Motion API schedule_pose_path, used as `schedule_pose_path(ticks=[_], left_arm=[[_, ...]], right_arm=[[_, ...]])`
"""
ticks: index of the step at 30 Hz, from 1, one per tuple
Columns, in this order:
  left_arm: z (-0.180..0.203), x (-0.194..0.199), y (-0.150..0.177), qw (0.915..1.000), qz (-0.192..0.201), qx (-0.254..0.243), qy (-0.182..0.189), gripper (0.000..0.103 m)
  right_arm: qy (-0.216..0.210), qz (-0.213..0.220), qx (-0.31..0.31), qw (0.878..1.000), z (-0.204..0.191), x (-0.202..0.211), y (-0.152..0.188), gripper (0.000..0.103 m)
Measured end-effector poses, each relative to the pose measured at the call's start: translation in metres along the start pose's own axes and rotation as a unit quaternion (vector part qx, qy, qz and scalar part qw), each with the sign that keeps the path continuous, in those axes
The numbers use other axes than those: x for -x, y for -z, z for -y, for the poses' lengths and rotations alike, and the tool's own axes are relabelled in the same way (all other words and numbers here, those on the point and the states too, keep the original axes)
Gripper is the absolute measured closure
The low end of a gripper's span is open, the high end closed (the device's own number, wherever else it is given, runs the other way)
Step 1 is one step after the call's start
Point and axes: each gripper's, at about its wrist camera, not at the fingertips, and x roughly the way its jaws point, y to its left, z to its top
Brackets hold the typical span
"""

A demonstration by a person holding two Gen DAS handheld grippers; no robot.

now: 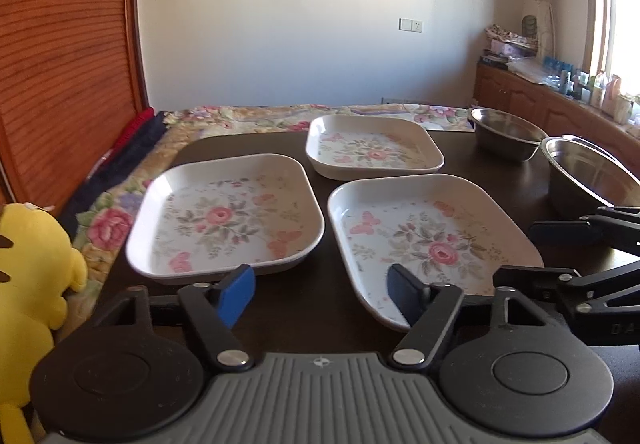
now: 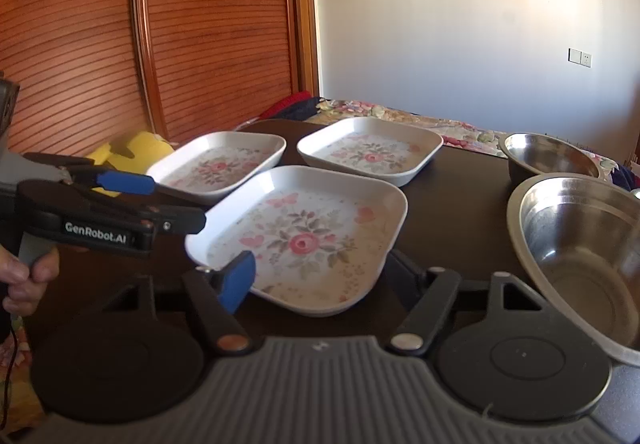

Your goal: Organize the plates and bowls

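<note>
Left claw [image 1: 322, 290]: jaws part open, nothing between the pads; it hangs over the gap between two plates. Right claw [image 2: 316, 276]: jaws part open astride the near plate [image 2: 298, 240]; one blue pad is seen at the plate's 8 o'clock edge, the other is hidden behind the rim, so contact cannot be told.

Plates: three white floral square ones on the table [image 1: 288, 308] — left plate [image 1: 226, 213] at 10 o'clock in the left view, far plate [image 1: 374, 145] at 12 o'clock, near plate at 2 o'clock. Bowls: two steel, small bowl [image 2: 552, 159] at 1 o'clock and large bowl [image 2: 580, 260] at 3 o'clock in the right view.

Step judged: grasping plates for stacking. Each rim is best taken squarely, pads well over the lip, and lifted level before one plate is set upon another.

Surface: dark, glossy, likely slippery. Room: floral bedspread [image 1: 120, 219] beyond, yellow plush [image 1: 32, 268] at 9 o'clock, wooden slatted wardrobe [image 2: 160, 23], pale wall.
</note>
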Motion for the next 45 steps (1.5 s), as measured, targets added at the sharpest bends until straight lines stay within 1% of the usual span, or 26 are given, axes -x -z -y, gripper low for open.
schedule_pose_path(ticks=[1,2,4,7,9,11,12,17,23,27,32,35,37,41,45], left_arm=[[0.000,-0.002,0.000,1.0000,-0.001,0.002,0.005,0.036],[0.000,-0.003,-0.001,0.9999,-0.003,0.004,0.010,0.040],[0.001,-0.006,-0.001,0.9998,-0.004,0.005,0.017,0.043],[0.002,-0.008,0.000,0.9997,-0.006,0.005,0.023,0.052],[0.002,-0.010,0.001,0.9996,-0.008,0.006,0.025,0.054],[0.001,-0.011,0.001,0.9995,-0.010,0.009,0.029,0.057],[0.000,-0.012,0.002,0.9994,-0.011,0.010,0.031,0.058],[0.002,-0.014,0.002,0.9991,-0.015,0.011,0.039,0.070],[0.005,-0.018,0.001,0.9987,-0.019,0.009,0.047,0.079],[0.005,-0.019,0.001,0.9986,-0.018,0.010,0.048,0.081],[0.005,-0.019,0.001,0.9986,-0.016,0.011,0.049,0.081],[0.006,-0.018,0.002,0.9986,-0.017,0.012,0.050,0.082],[0.007,-0.018,0.001,0.9986,-0.020,0.013,0.048,0.082],[0.008,-0.014,0.002,0.9987,-0.022,0.012,0.044,0.082],[0.009,-0.007,0.002,0.9987,-0.019,0.012,0.045,0.082]], right_arm=[[0.001,-0.003,-0.001,1.000,0.000,-0.002,0.000,0.037],[0.006,-0.005,-0.001,1.000,0.000,-0.003,0.000,0.037],[0.014,-0.003,-0.004,1.000,0.002,-0.005,0.000,0.043],[0.021,-0.008,-0.008,1.000,0.005,-0.008,0.000,0.045],[0.025,-0.011,-0.007,1.000,0.005,-0.009,0.001,0.047],[0.032,-0.015,-0.003,0.999,0.003,-0.011,0.001,0.050],[0.035,-0.015,-0.001,0.999,0.003,-0.012,0.001,0.051],[0.052,-0.015,0.012,0.998,-0.001,-0.016,0.001,0.053],[0.068,-0.017,0.023,0.997,-0.003,-0.019,0.000,0.053],[0.074,-0.021,0.020,0.997,-0.002,-0.022,0.000,0.057],[0.076,-0.022,0.016,0.997,-0.002,-0.023,0.000,0.057],[0.072,-0.024,0.012,0.997,-0.001,-0.023,0.000,0.061],[0.070,-0.025,0.008,0.997,0.000,-0.023,0.000,0.065],[0.065,-0.025,-0.002,0.998,0.002,-0.022,0.001,0.066],[0.064,-0.021,-0.007,0.998,0.004,-0.018,0.002,0.071]])
